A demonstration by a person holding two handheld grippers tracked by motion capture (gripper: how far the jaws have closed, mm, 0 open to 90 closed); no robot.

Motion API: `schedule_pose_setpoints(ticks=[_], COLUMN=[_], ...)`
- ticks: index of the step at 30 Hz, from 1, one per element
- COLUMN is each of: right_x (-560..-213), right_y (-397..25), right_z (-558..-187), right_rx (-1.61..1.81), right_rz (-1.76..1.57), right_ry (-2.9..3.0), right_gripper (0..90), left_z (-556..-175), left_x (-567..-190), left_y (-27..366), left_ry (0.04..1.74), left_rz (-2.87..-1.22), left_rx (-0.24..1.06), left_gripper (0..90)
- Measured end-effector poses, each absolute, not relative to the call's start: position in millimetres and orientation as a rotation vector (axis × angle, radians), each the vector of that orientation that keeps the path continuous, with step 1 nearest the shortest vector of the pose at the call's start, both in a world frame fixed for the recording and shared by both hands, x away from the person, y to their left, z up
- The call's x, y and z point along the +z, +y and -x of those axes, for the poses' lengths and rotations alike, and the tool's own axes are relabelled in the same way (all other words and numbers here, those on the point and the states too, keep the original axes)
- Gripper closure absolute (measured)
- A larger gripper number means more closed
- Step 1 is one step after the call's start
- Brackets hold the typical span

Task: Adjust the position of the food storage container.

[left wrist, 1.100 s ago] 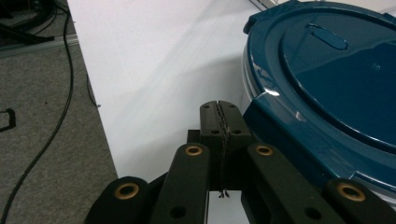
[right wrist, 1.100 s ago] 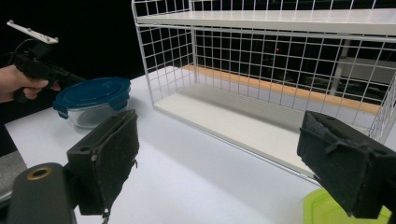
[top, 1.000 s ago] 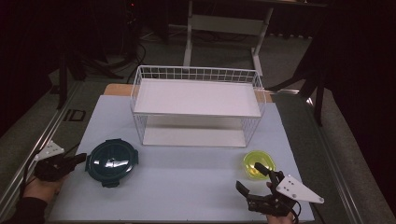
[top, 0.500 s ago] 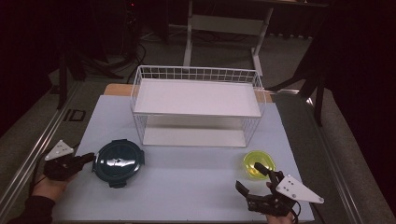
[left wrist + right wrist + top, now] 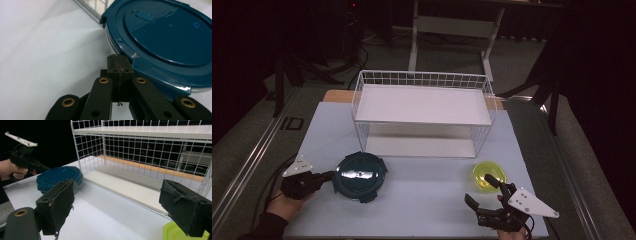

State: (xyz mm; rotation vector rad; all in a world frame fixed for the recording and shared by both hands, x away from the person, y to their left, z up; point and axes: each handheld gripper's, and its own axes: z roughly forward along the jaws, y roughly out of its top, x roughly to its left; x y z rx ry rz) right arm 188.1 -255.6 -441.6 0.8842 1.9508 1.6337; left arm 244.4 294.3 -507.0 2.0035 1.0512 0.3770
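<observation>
- The left tool [image 5: 328, 176] sits at the near left of the surface [image 5: 422, 200], held in the person's left hand [image 5: 287, 197]. Its jaws are pressed fully together, with no gap between the pads.
- In the left gripper view, the clenched tips [image 5: 117, 63] meet right at the rim of the dark teal round container [image 5: 165, 42]; whether they pinch the lid's edge or merely touch it cannot be told.
- The teal container [image 5: 359, 175] rests on the surface just in front of the white wire rack [image 5: 424, 112], toward its left end.
- The right tool [image 5: 484, 197] lies at the near right of the surface, jaws spread wide and holding nothing.
- A yellow-green bowl [image 5: 488, 175] sits just beyond the right tool, near the rack's right front corner.
- In the right gripper view, the two pads [image 5: 60, 203] stand far apart, with the rack's lower shelf [image 5: 130, 183] between them.
</observation>
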Motion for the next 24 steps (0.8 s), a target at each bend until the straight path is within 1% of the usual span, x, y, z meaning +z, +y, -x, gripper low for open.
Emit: schedule_pose_setpoints(ticks=[5, 16, 19, 24], right_x=[-441.4, -441.4, -441.2, -441.2], right_y=[-255.5, -254.3, -254.7, -256.2], right_z=[-187.7, -187.9, -187.7, -187.6], right_rx=[1.634, 1.636, 1.636, 1.64], right_rz=[-0.881, -0.878, -0.88, -0.884], right_ry=[1.95, 1.953, 1.951, 1.949], right_gripper=[12.2, 12.2, 12.2, 12.2], left_z=[-237.5, -222.2, -223.1, -239.3], left_x=[-507.4, -504.8, -504.2, -499.5], left_y=[284.1, 244.8, 241.9, 252.4], left_ry=[1.002, 0.851, 0.833, 0.889], left_rz=[-2.028, -2.091, -2.102, -2.093], left_rx=[0.343, 0.255, 0.247, 0.306], left_gripper=[89.7, 89.7, 89.7, 89.7])
